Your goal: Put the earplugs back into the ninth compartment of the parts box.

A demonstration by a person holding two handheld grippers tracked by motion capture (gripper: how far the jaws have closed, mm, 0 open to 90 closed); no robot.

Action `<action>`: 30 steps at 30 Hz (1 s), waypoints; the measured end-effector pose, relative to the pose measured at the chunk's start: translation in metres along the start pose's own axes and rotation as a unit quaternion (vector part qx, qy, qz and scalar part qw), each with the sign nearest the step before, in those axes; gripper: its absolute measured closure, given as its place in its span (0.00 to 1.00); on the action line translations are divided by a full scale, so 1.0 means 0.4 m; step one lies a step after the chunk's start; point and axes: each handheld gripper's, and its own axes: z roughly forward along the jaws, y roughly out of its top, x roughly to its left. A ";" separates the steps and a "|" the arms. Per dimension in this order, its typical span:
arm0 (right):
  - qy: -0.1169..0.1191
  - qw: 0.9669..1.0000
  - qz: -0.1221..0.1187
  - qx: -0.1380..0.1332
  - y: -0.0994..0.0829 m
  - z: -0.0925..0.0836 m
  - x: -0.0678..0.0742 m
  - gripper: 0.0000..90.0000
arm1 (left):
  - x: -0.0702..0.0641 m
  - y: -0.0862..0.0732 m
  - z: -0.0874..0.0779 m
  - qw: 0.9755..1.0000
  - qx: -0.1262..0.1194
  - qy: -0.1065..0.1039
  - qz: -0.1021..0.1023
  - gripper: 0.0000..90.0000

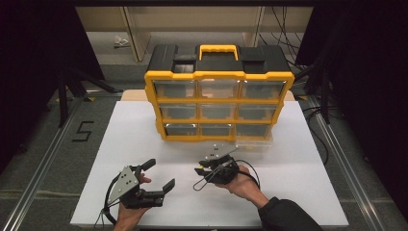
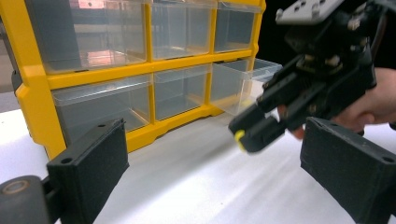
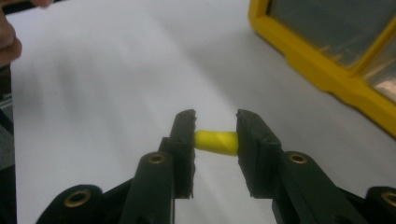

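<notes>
Right gripper [image 3: 215,140] pinches a small yellow plug [image 3: 216,142] end to end between its jaws, above the table [image 1: 144,130]. I judge it bound for the pulled-out drawer [image 1: 255,143] of the organizer [image 1: 219,103]. Left gripper [image 1: 159,175] waits gaping, nothing in it, clear of the route.

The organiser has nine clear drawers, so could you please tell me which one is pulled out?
The bottom-right drawer of the yellow organiser juts forward over the table; the other eight sit flush in the frame.
</notes>
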 end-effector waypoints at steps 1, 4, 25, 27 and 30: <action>-0.002 1.000 0.000 -0.006 0.003 -0.007 -0.006 0.76 | 0.000 0.000 0.000 1.000 0.000 0.000 0.000 0.08; -0.009 1.000 0.008 -0.022 0.012 -0.030 -0.021 0.76 | 0.000 0.000 0.000 1.000 0.000 0.000 0.000 0.08; -0.049 0.994 0.047 -0.090 0.037 -0.149 -0.109 0.77 | 0.000 0.000 0.000 1.000 -0.001 0.000 -0.001 0.08; -0.054 0.993 0.050 -0.093 0.038 -0.157 -0.115 0.77 | 0.000 0.000 0.000 1.000 -0.001 0.000 -0.001 0.08; -0.060 0.991 0.056 -0.101 0.038 -0.172 -0.128 0.77 | 0.000 0.000 0.000 1.000 -0.001 0.000 -0.001 0.08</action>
